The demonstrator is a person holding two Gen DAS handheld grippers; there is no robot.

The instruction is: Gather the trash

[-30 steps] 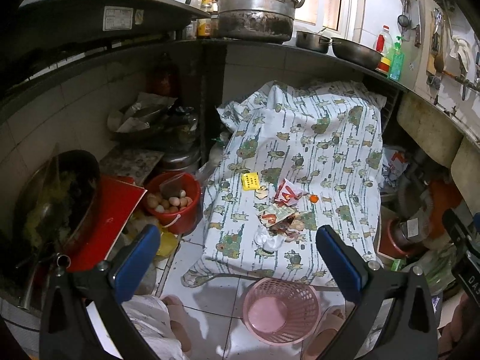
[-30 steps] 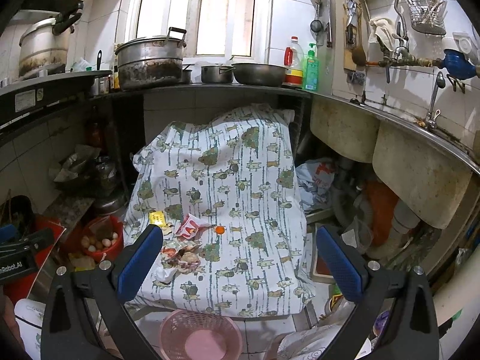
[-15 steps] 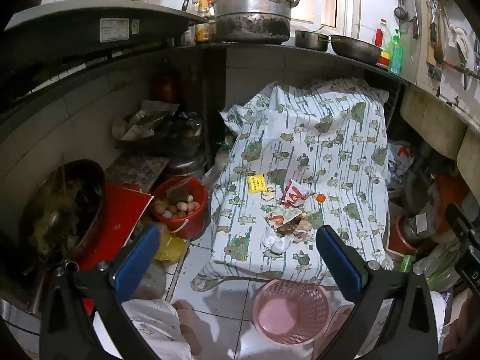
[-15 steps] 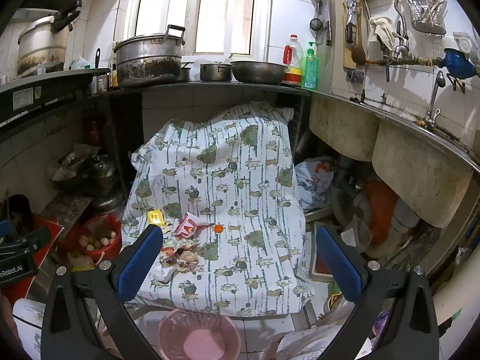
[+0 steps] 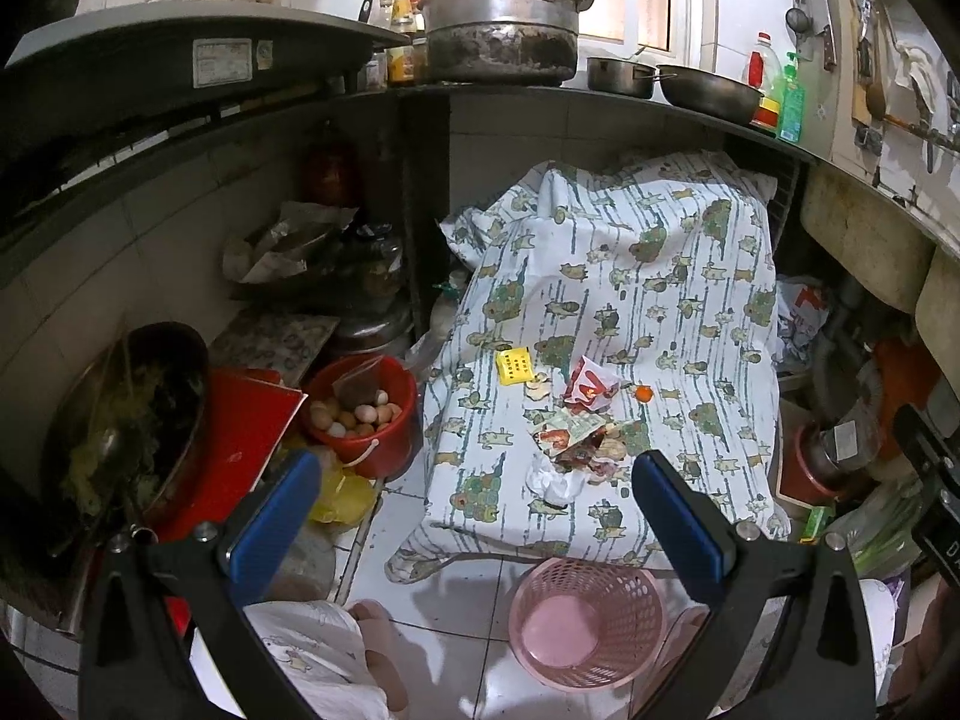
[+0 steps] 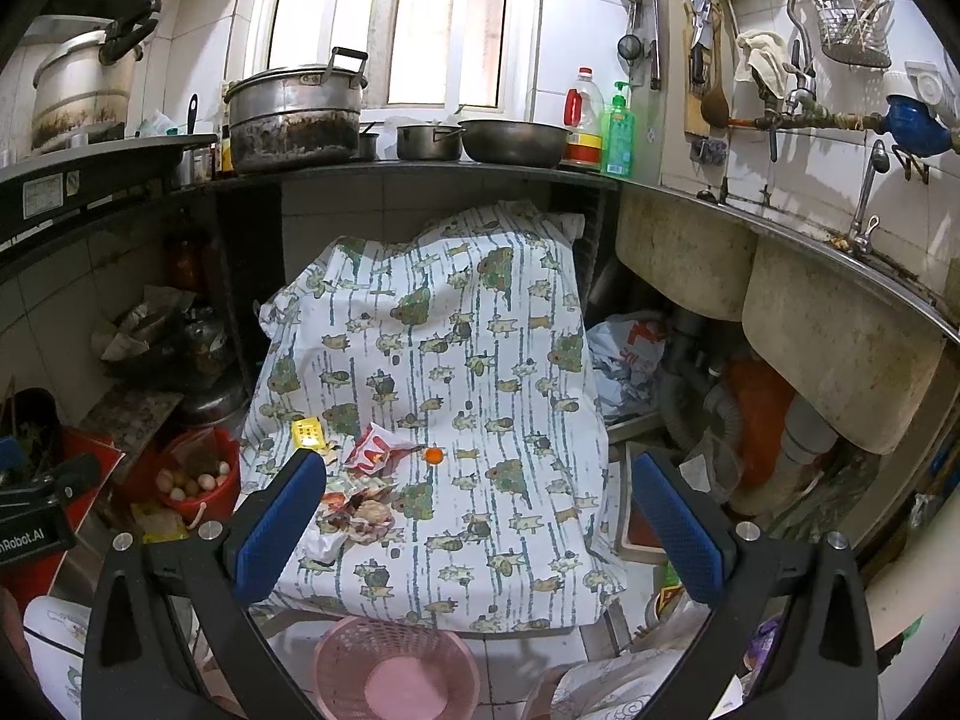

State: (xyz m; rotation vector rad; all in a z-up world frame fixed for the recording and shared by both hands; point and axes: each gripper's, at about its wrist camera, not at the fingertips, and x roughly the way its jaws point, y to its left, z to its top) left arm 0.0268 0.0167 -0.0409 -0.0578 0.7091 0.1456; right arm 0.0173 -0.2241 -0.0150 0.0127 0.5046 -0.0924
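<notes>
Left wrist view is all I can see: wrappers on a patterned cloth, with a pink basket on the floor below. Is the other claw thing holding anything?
Observer: No. The right gripper is open and empty, and it hovers over the near end of the patterned cloth.
Operator: What is past the right edge of my picture?
Observer: A metal tap stands on the ledge above the far sink basin.
Operator: Is there anything on that wall?
Observer: A wire rack of utensils hangs high up, above a blue water meter.
</notes>
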